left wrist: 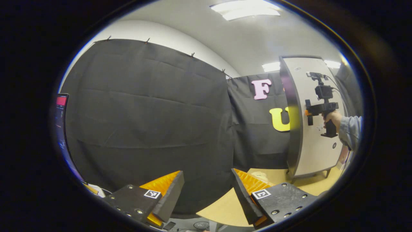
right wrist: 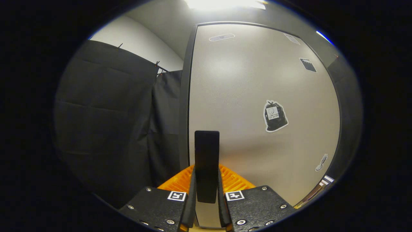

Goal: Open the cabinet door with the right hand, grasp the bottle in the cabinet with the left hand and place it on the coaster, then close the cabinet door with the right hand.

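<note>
The pale grey flat-panel cabinet door (right wrist: 257,106) with its dark frame edge takes up most of the right gripper view, and its black upright bar handle (right wrist: 206,164) sits right between the right claw (right wrist: 206,193) fingers, which are pressed in tight on both sides of it, so that claw is clamped on the handle. A few stickers are dotted over the door face, the biggest being a black bag-shaped sticker (right wrist: 275,116) off to the right of the handle, well apart from it. From the left gripper view you can see the same door (left wrist: 317,141) further off on the right, standing on the light wooden desk (left wrist: 225,206) on short legs, with the right claw (left wrist: 309,112) up against its face and a hand (left wrist: 333,118) in a light blue sleeve (left wrist: 351,130) gripping the tool's black grip. Can't tell from either view whether the door is cracked open or flush shut, and the bottle and coaster aren't something I can pick out, though there's a pale roundish thing on the desk just behind the left claw's right finger that's too blurry to call. The left claw (left wrist: 207,190) is wide open with nothing between its fingers, hanging over the near edge of the desk and well apart from the cabinet. Black cloth wall (left wrist: 148,122) behind everything, a bit of monitor (left wrist: 61,122) at the far left edge.
</note>
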